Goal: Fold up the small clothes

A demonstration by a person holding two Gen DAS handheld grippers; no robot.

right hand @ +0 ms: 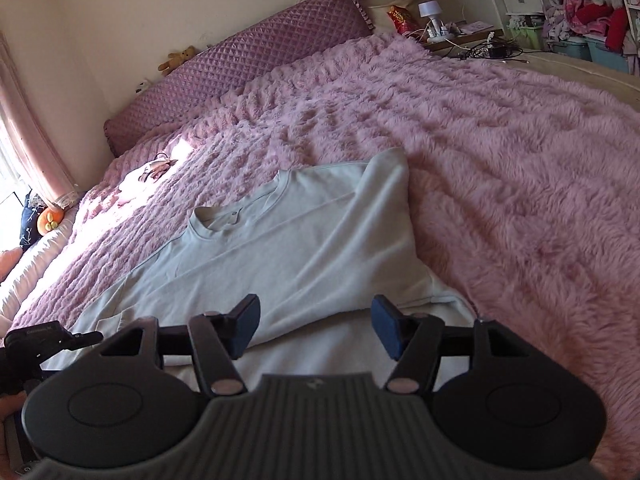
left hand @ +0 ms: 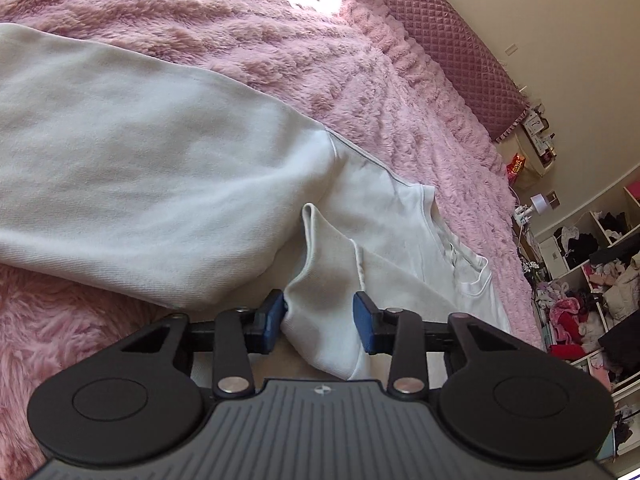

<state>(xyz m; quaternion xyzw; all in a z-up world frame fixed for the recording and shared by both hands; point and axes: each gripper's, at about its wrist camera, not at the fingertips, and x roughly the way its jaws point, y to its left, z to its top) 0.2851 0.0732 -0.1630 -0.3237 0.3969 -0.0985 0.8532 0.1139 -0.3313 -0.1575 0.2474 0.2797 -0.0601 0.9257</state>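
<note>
Nearest in the left wrist view, the left tool (left hand: pixel 320 322) has a raised fold of the white shirt (left hand: pixel 160 160) between its blue pads (left hand: pixel 269 322). The left pad presses against the cloth; the right pad sits at the fold's other edge, so the tool looks pinched on that bunched piece. Just past the tips the fold rises to a rounded peak, and a broad folded-over panel of the shirt stretches away to the left, while its ribbed edge and seams run off to the right. All of it lies on the fluffy pink blanket (left hand: pixel 380 72) covering the bed.

In the right wrist view, the right tool (right hand: pixel 316 328) stands spread, nothing between its pads, hovering over the near part of the shirt (right hand: pixel 300 240). The garment extends forward from the tips, one side folded inward, its round neckline at the far end. Beyond it the blanket (right hand: pixel 500 160) reaches a quilted purple headboard (right hand: pixel 240 60).
</note>
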